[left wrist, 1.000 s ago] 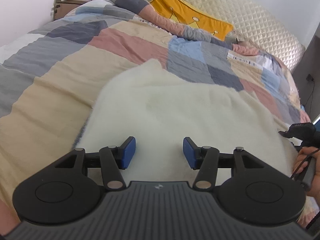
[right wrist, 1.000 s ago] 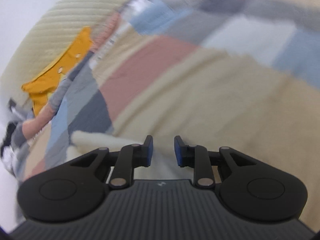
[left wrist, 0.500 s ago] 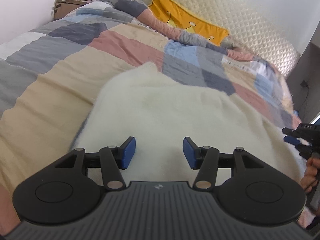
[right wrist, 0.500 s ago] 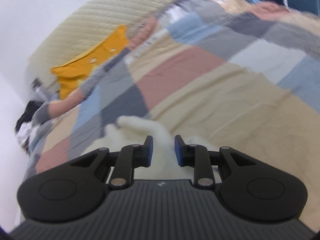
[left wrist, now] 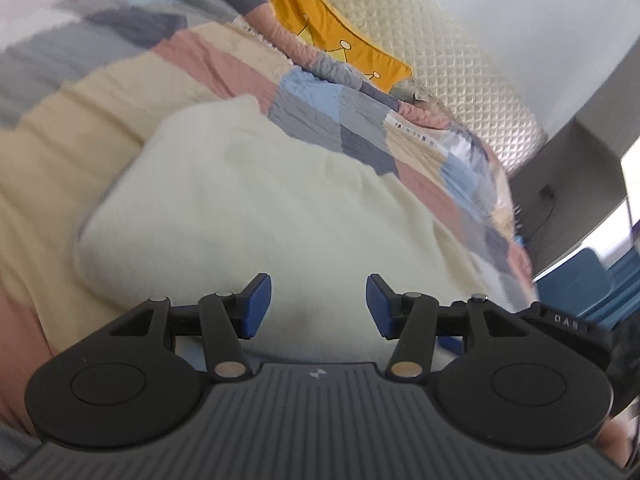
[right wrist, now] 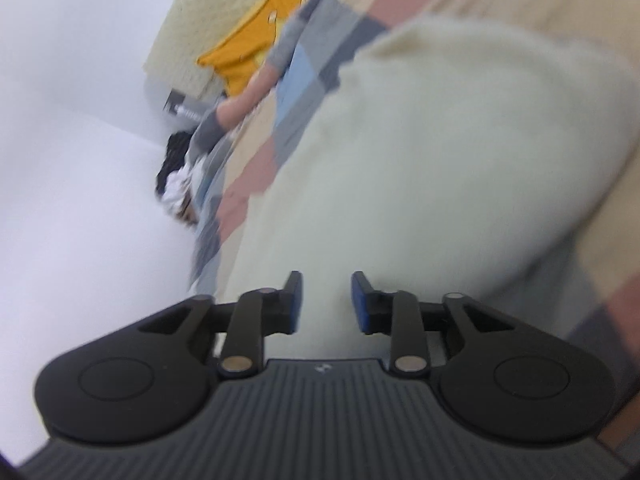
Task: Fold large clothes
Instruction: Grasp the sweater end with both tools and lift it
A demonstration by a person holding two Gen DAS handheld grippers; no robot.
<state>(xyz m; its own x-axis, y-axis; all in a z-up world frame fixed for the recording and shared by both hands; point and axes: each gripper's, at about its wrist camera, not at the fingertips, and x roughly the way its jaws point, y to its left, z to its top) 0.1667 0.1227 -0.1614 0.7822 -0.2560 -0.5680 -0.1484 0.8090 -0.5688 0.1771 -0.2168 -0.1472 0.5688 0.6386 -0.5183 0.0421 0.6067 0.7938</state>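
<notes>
left gripper: jaws standing apart, nothing between the pads, hovering over the near part of the garment, pointing toward 12 o'clock.
right gripper: jaws have just been opening, gap showing now, nothing between them; only fuzzy cloth lying behind and below the gap.
garment place: cream fleece piece is lying bunched in a thick folded mound on the quilt, filling the middle of the left wrist view, far edge running toward 11 o'clock; in the right wrist view it is spreading from 6 toward 2 o'clock.
beyond: yellow cushion sitting at 1 o'clock against the headboard, well apart from the garment.
risk 1: both views are blurring, so edges are reading soft; a grab now is likely landing on the wrong layer or mid-panel, not a hem.
risk 2: fleece looks thick and springy; half-open jaws may be pinching only fluff and slipping off on lift.
risk 3: pads dipping too deep could be catching quilt along with garment, dragging both.
risk 4: grippers sitting near each other; crossing paths may be knocking the fold open.
</notes>
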